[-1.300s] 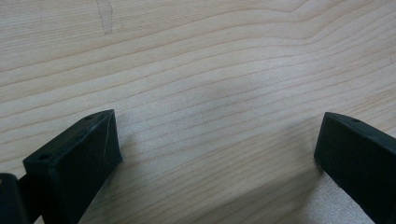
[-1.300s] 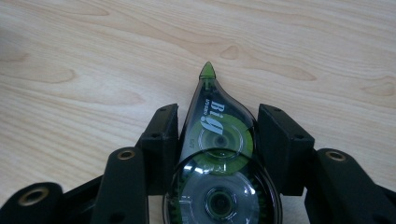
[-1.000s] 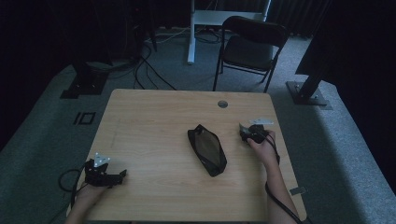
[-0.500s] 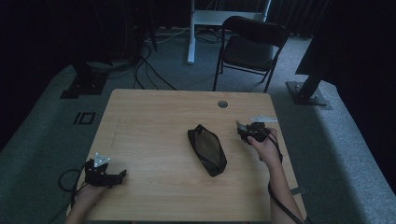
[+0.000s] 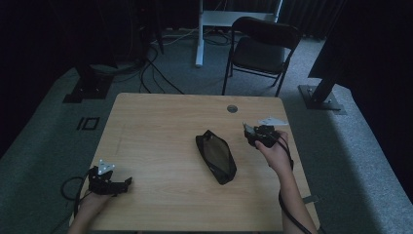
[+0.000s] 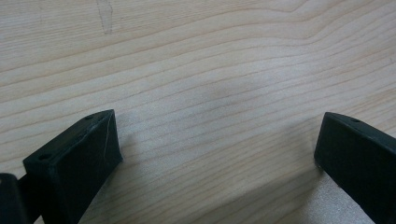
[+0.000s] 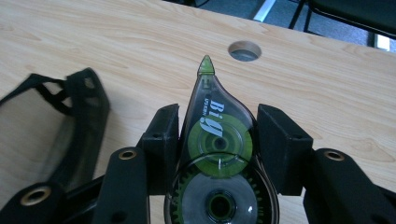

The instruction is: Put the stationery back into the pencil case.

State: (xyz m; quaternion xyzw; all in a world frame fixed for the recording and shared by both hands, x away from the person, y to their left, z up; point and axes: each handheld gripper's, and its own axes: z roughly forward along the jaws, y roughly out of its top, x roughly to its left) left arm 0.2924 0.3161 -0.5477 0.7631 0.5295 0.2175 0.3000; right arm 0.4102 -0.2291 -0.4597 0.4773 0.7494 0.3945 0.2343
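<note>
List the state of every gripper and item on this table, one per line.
Left gripper: open, empty, low over bare table.
Right gripper: shut on the tape roller.
Tape roller: held between the jaws, tip pointing away from the hand.
Pouch: lying flat mid-table; open or zipped, cannot tell.
Chair: unoccupied, beyond the table.
</note>
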